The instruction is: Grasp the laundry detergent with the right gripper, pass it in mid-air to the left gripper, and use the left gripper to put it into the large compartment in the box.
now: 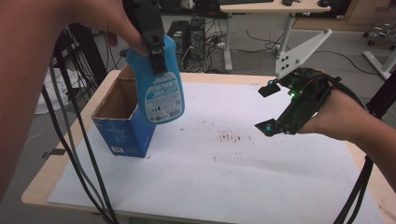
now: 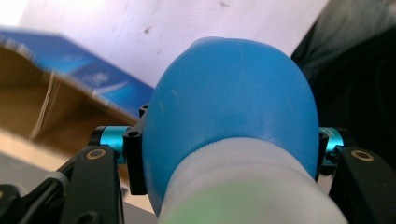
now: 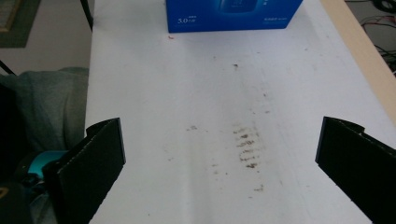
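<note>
A blue plastic bottle (image 1: 161,88) with a printed label hangs in the air, bottom down, just right of an open blue cardboard box (image 1: 122,122). My left gripper (image 1: 156,51) is shut on the bottle's upper part. In the left gripper view the bottle (image 2: 233,116) bulges between the jaws, with the box's brown inside (image 2: 32,102) below at the left. My right gripper (image 1: 268,109) hovers open over the right half of the table, nothing between its jaws. The box's blue side (image 3: 233,14) stands far ahead in the right gripper view.
A white sheet (image 1: 224,158) covers the wooden table, with a brown smudge (image 1: 229,137) near its middle. Black cables (image 1: 79,154) hang past the table's left edge. Desks, chair legs and computer cases stand on the floor behind.
</note>
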